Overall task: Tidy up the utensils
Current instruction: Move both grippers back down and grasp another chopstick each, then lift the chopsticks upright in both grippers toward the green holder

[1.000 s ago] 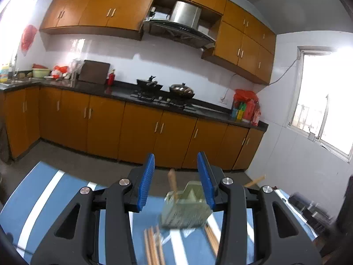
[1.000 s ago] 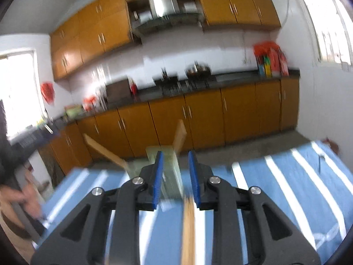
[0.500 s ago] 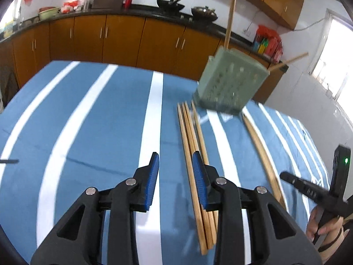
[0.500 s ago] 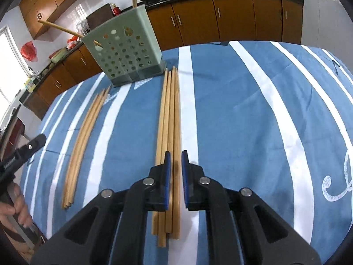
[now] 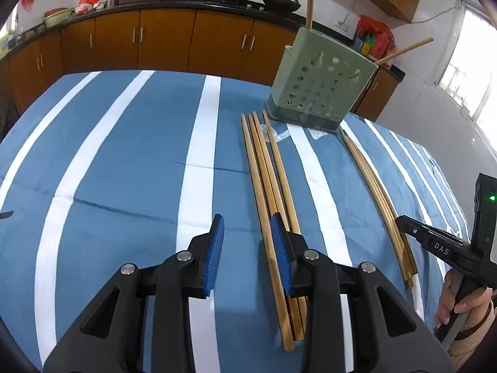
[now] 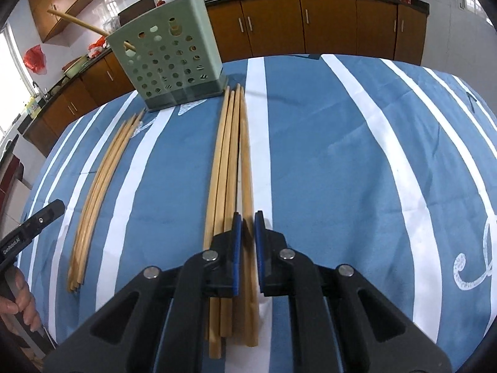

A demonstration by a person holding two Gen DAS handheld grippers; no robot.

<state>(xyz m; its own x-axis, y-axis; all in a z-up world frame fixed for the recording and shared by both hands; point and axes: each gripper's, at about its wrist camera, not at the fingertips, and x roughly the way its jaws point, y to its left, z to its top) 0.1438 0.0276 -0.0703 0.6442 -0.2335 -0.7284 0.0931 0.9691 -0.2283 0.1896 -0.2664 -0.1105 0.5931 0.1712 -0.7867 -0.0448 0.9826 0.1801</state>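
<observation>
A green perforated utensil holder [image 5: 320, 87] stands at the far side of the blue striped table, with two wooden sticks in it; it also shows in the right wrist view [image 6: 169, 62]. Two bundles of wooden chopsticks lie flat in front of it. My left gripper [image 5: 247, 250] is open and empty, low over the cloth, just left of one bundle [image 5: 270, 192]. My right gripper [image 6: 247, 239] is narrowly open, its jaws straddling the rightmost chopstick of the other bundle [image 6: 231, 168], not clamped on it. That bundle appears in the left wrist view [image 5: 376, 192] too.
The table has a blue cloth with white stripes [image 5: 124, 161]. Brown kitchen cabinets [image 5: 161, 40] and a dark counter with pans run behind it. A window [image 5: 466, 71] is at the right. The person's hand on the right gripper handle [image 5: 459, 295] shows at the edge.
Both grippers have come down from looking at the kitchen to low over the table. The right gripper has settled over its bundle with its jaws nearly closed; the left has narrowed beside its bundle.
</observation>
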